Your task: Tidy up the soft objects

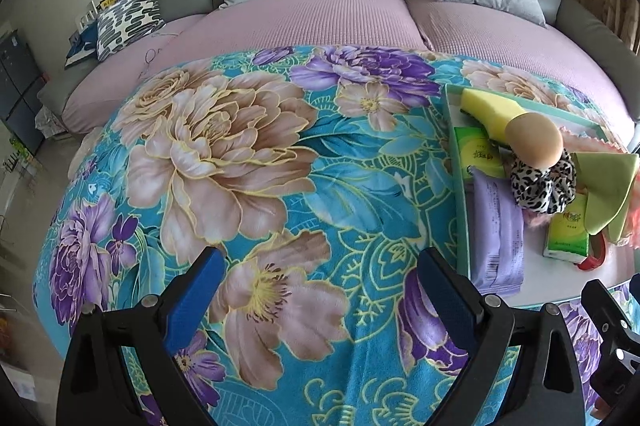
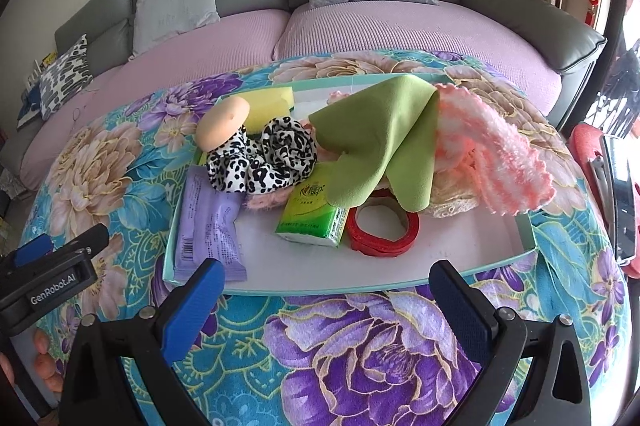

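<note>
Both sets of jaws stood apart, holding nothing. My right gripper (image 2: 324,302) faced the tray (image 2: 400,276) head-on, so it was the nearer; from my left gripper (image 1: 320,290) the tray (image 1: 456,186) lay off to the right. The soft things sat heaped in it on the floral-blanketed surface (image 2: 360,366). The purple wipes pack (image 2: 210,226) ran lengthwise toward me (barcode end nearest), at the tray's left.
</note>
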The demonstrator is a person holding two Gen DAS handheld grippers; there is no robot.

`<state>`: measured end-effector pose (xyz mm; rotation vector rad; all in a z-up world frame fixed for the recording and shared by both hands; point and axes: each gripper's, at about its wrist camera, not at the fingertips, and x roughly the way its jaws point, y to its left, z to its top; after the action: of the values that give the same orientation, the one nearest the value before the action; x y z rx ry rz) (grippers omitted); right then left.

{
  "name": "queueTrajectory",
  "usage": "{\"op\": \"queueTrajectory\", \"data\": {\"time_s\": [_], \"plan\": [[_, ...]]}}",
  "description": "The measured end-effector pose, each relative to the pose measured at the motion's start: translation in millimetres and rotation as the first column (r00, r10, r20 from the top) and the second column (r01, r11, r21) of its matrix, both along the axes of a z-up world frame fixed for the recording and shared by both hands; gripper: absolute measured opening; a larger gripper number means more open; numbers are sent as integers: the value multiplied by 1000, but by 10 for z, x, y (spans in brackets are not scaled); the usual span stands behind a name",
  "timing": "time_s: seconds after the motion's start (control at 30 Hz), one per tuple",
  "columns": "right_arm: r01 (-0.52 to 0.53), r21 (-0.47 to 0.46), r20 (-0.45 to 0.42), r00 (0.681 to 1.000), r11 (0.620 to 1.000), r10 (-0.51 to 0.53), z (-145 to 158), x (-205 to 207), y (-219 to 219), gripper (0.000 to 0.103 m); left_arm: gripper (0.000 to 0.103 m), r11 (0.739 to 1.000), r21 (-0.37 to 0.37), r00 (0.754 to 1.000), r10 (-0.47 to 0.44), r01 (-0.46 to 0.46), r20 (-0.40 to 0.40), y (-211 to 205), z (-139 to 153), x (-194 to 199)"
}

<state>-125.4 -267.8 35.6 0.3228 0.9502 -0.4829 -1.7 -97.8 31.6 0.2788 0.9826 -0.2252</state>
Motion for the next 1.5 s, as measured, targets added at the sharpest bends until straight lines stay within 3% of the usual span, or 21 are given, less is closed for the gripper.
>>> {"op": "queueTrajectory", "data": {"time_s": [0.6,1.5], "plan": [[-44,-45,-53,998,998,42,-119,149,138,103,97,998,47,996,50,-46,-70,126,-191,164],[3,-19,-65,998,1000,-5,-200,100,12,103,97,997,81,997,22,-16,-75,63,-229,139]]}}
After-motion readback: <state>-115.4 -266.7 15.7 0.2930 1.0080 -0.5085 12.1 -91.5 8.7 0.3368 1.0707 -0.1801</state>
